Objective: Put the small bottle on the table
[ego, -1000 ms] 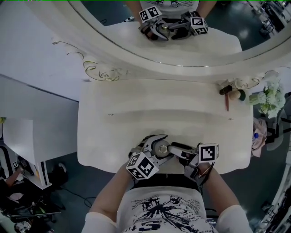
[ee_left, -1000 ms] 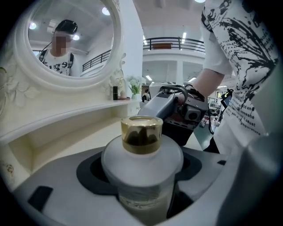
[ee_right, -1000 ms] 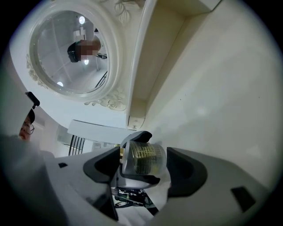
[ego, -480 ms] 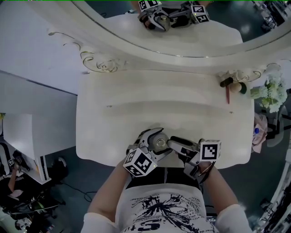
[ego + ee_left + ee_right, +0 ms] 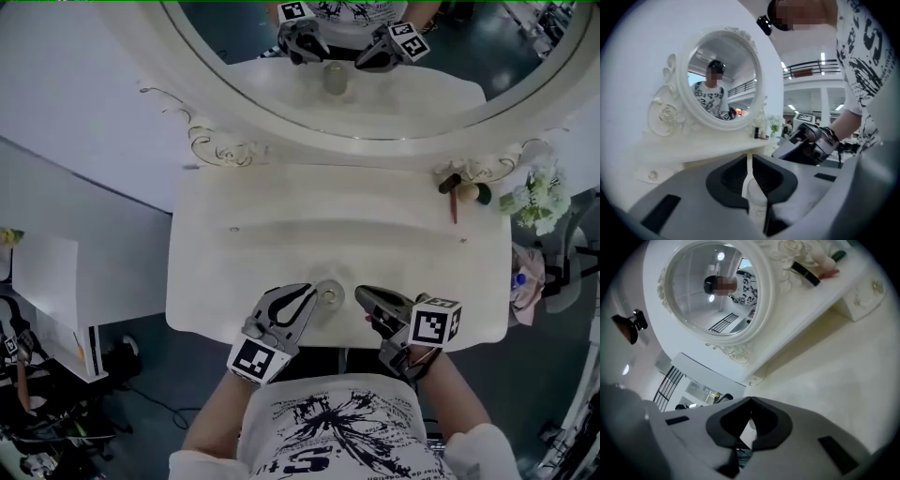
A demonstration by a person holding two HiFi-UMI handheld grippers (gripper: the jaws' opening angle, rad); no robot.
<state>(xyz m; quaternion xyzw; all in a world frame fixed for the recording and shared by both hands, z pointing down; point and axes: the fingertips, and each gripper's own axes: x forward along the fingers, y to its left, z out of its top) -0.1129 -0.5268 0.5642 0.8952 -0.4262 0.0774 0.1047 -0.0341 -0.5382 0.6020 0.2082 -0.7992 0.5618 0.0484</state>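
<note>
Nearest, at the lower middle of the head view: left gripper (image 5: 305, 292), jaws drawn to a thin slit, empty. Just right of it, upright on the pale counter (image 5: 281, 234) close to the front edge: small bottle (image 5: 329, 294), free of both grippers, between their tips. Further right, at lower centre-right: right gripper (image 5: 363, 294), jaw tips met, nothing held. In the left gripper view, low in the middle: the bottle just beyond the near-closed jaws, not between them. Beyond, across the middle of the head view: bare counter with a shallow raised shelf. At the upper right on that shelf: a few cosmetic sticks (image 5: 459, 187), white flowers (image 5: 536, 199) beside them. Farthest, along the top: round ornate mirror (image 5: 394, 141), reflecting bottle and both grippers.
</note>
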